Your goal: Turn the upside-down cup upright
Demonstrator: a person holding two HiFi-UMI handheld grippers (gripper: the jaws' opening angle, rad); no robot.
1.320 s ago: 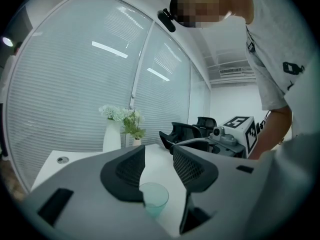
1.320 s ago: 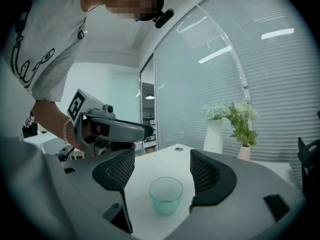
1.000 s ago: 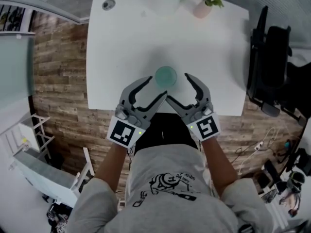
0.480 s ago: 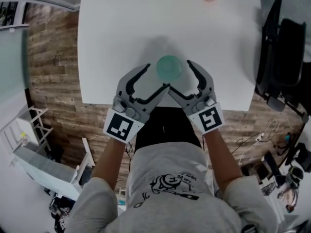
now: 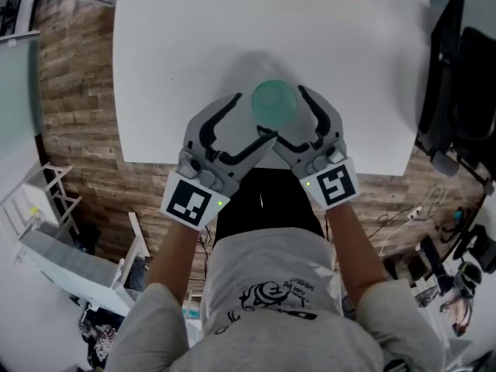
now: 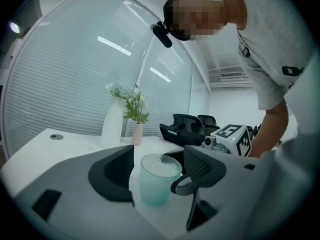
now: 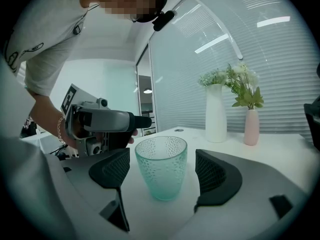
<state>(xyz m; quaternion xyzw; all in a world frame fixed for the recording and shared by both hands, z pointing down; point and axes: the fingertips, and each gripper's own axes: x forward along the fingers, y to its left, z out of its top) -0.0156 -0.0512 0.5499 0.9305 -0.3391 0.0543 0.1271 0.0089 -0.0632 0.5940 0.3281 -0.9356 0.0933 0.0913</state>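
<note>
Two pairs of jaws, on the left gripper (image 6: 157,168) and right gripper (image 7: 162,170), were just opened wide. The cup (image 5: 273,103) was seen upright on the bench (image 5: 170,68) between each pair, untouched. Task was judged finished.

The person wears a light grey short-sleeved T-shirt (image 5: 232,339) with a black printed graphic (image 5: 271,297) on the chest, and a thin bracelet (image 7: 59,129) on the left wrist. The left gripper (image 5: 249,117) and right gripper (image 5: 293,115) each have a grey shell, 2 black ribbed pads (image 7: 112,168), a black-and-white marker cube (image 5: 190,201) and a small green light (image 5: 221,202).
</note>
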